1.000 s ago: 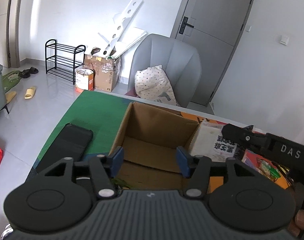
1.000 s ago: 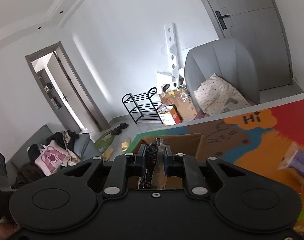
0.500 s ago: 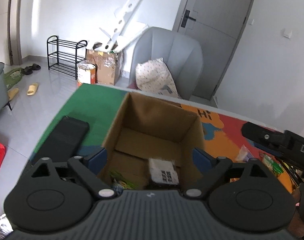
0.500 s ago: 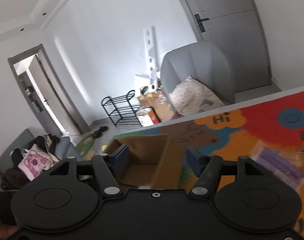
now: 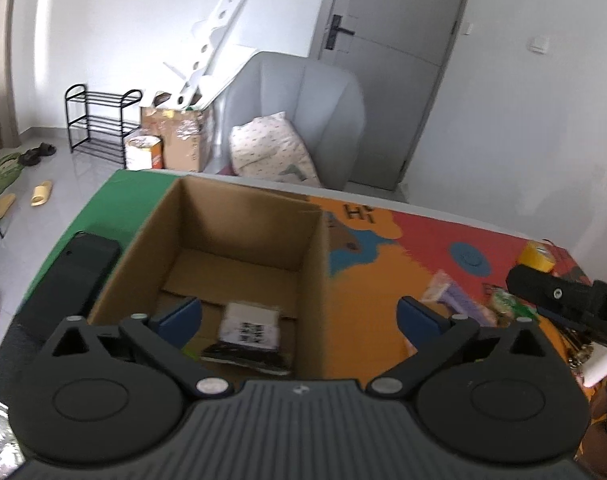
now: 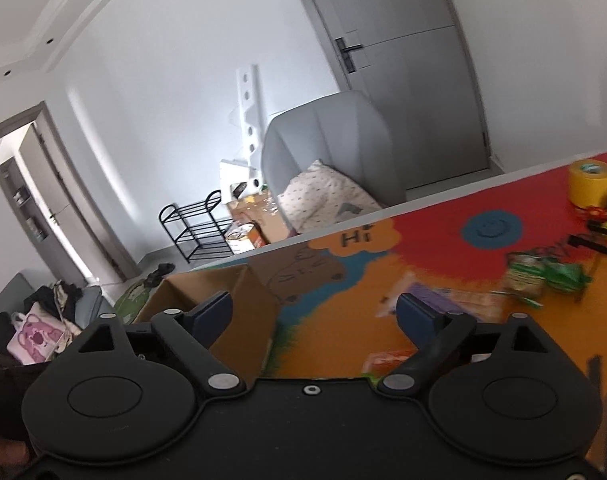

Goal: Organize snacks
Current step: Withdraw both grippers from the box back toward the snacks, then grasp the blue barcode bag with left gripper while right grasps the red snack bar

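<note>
An open cardboard box (image 5: pixel 239 236) stands on the colourful mat; a dark snack packet with a white label (image 5: pixel 249 336) lies on its floor. My left gripper (image 5: pixel 299 316) is open and empty, hovering over the box's near right wall. My right gripper (image 6: pixel 313 312) is open and empty, right of the box (image 6: pixel 223 304), above the mat. Loose snacks lie on the mat: a purple packet (image 6: pixel 439 298), a green packet (image 6: pixel 543 276) and an orange one (image 6: pixel 387 360). The purple packet also shows in the left wrist view (image 5: pixel 451 292). The right gripper's body shows at the left view's right edge.
A black phone-like slab (image 5: pixel 69 280) lies left of the box on the green mat part. A yellow tape roll (image 6: pixel 589 184) stands at the mat's far right. A grey armchair with a pillow (image 5: pixel 295 120) is behind the table edge.
My right gripper opened and dropped its dark packet into the box, then swung right over the mat. My left gripper opened wider and rose a little, shifting right.
</note>
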`<state>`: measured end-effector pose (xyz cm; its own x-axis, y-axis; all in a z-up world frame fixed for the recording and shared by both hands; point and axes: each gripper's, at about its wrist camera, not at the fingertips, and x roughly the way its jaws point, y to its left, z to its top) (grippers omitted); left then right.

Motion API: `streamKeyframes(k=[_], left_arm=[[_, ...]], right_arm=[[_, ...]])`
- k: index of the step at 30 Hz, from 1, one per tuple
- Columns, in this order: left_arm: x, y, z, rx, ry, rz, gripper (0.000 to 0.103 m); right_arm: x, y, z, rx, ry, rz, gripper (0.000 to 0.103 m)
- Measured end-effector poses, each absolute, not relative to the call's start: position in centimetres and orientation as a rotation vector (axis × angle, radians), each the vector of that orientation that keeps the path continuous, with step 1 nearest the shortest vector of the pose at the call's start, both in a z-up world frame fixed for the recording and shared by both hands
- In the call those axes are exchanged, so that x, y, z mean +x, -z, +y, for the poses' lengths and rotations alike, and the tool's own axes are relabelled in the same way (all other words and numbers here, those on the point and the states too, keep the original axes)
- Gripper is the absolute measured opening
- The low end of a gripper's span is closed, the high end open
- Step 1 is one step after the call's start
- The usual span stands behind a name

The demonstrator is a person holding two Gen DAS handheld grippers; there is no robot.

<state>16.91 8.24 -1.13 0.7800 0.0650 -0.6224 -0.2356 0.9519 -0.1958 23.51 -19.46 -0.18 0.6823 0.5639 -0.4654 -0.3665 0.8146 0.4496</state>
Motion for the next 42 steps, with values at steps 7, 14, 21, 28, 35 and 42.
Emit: streamKeyframes(k=[7,14,21,28,35,42], left_arm=[[17.4,1.3,4.9,-0.247,-0.071,0.658,0.103],[17.6,1.9,2.3,-0.245,-0.005,0.670,0.103],[18.3,3.3,-0.2,-0.217,0.026,0.722,0.103],[17.8,4.6,-1.3,-0.197,0.023,0.735,0.103],[17.3,6.6,-2.0,-0.206,-0.004,0.737,0.100],[17.2,9.5,-2.5,-0.245,-0.038,0.767,0.081]], right_arm=[[22.6,1.0,-23.0,0.343,-0.458,0.648,0.096],[22.1,2.4,-26.1,0.352,-0.375,0.678,0.103],[21.8,4.0,-28.9,0.385,-0.328,0.710,0.103],[21.4,5.8,-30.4,0.388,-0.307,0.739,0.103],[21.3,7.8,-30.7,0.344,-0.312,0.750,0.097],[21.7,9.6,-30.4,0.264,-0.317,0.776,0.088]])
